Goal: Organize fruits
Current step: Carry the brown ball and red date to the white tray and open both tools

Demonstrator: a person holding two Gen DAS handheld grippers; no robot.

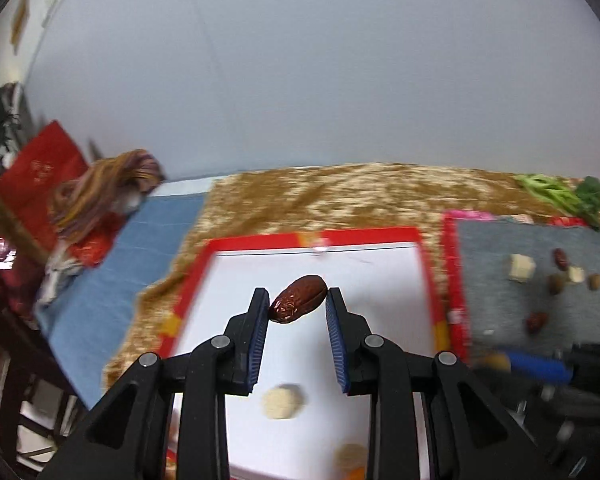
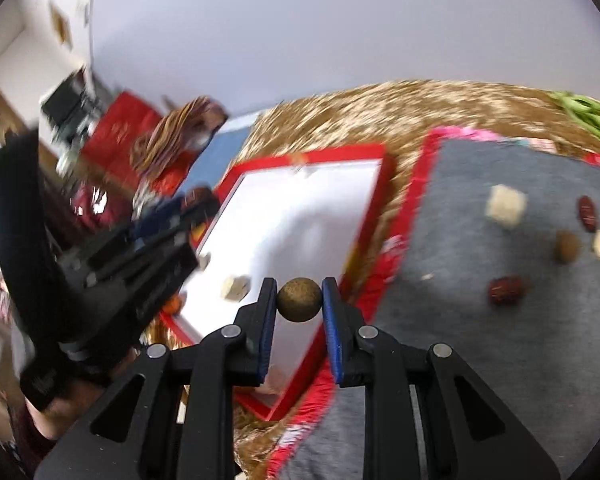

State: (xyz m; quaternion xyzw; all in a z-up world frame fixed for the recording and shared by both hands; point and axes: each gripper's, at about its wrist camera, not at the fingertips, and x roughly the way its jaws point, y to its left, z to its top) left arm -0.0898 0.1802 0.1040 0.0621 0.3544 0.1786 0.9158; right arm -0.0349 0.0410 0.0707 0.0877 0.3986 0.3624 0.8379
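While we scan from the left, we first meet the left gripper (image 1: pixel 298 304), its blue-padded black jaws clamped on a wrinkled dark red dried date (image 1: pixel 298 299) that sits slantwise between the fingertips, one end against each pad. We see it held in the air above the white-floored tray with a red rim (image 1: pixel 316 237), where a pale round fruit piece (image 1: pixel 282 401) lies blurred below the jaws. In the right wrist view the same left gripper (image 2: pixel 198 200) reaches in from the left over that tray's near corner, gripped by a black-sleeved arm (image 2: pixel 16 232) angled steeply downward.

Moving right, we find the right gripper (image 2: pixel 299 298) closed on a small round tan-brown ball-shaped fruit (image 2: pixel 299 299), pinched squarely at the fingertips. It hangs over the red rim where the white tray meets the grey felt mat with a red border (image 2: pixel 480 344). Farther right on that mat lie scattered pieces, well apart from both grippers: a pale cube (image 2: pixel 505 205), two more dark red dates (image 2: pixel 506 290), a brown round fruit (image 2: pixel 567 246). Green beans (image 2: pixel 592 120) lie at the far right edge on the mottled brown cloth (image 2: pixel 360 116).
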